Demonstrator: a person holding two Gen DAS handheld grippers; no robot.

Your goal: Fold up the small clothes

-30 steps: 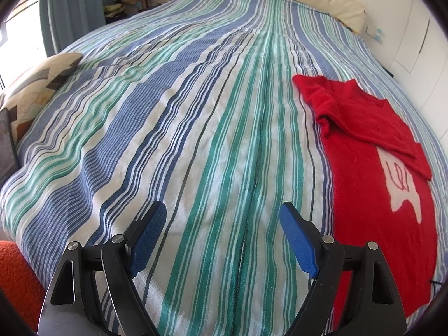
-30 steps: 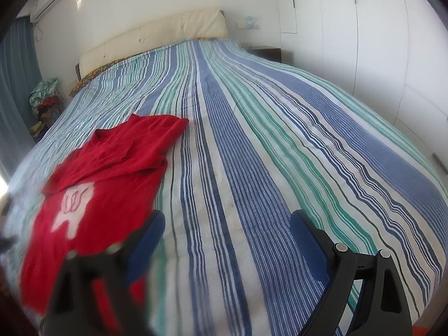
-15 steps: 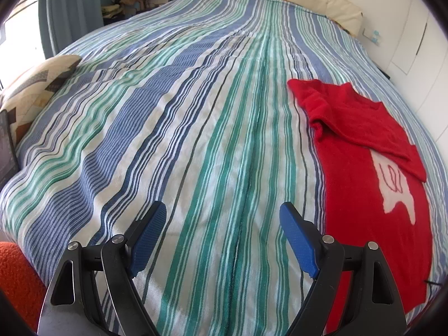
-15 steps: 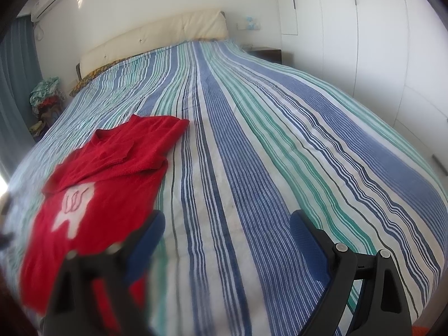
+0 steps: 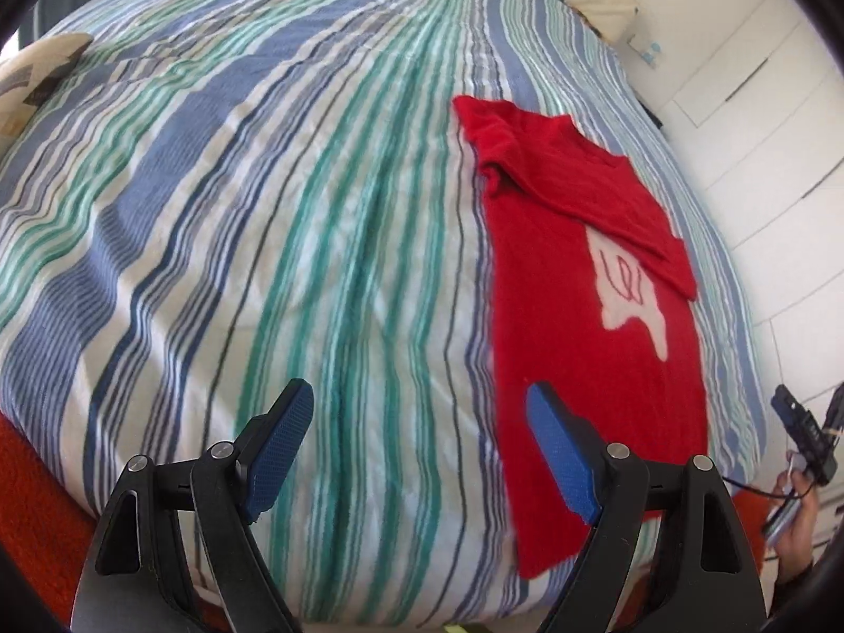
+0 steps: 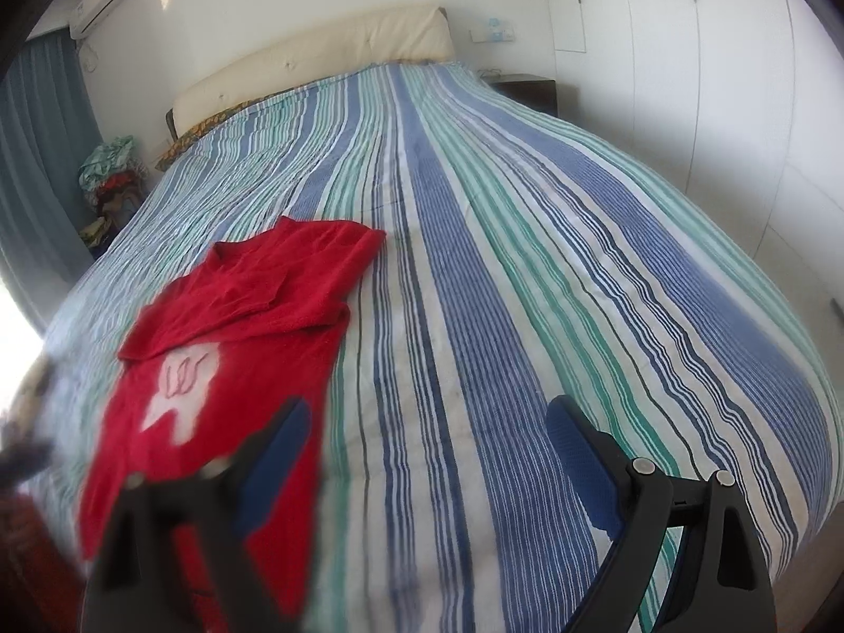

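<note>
A small red top (image 5: 591, 295) with a white print lies flat on the striped bedspread (image 5: 264, 211), its upper part folded over itself. In the left wrist view it lies right of centre, and my left gripper (image 5: 422, 422) hovers open above the bed's near edge, its right finger over the top's lower hem. In the right wrist view the red top (image 6: 227, 358) lies at the lower left. My right gripper (image 6: 427, 438) is open above the bedspread (image 6: 527, 264), nothing between its blue pads; its left finger overlaps the garment's hem.
A cream headboard (image 6: 316, 58) stands at the far end. White wardrobe doors (image 6: 712, 79) line the right side. A clothes pile (image 6: 111, 174) and blue curtain (image 6: 37, 158) are at the left. A patterned cushion (image 5: 37, 74) lies on the bed's left. A hand (image 5: 796, 511) shows at the right edge.
The left wrist view has tipped downward and swung right: the red top now sits nearer the centre and the right finger overlaps its hem. The right gripper rose slightly. Both stay open.
</note>
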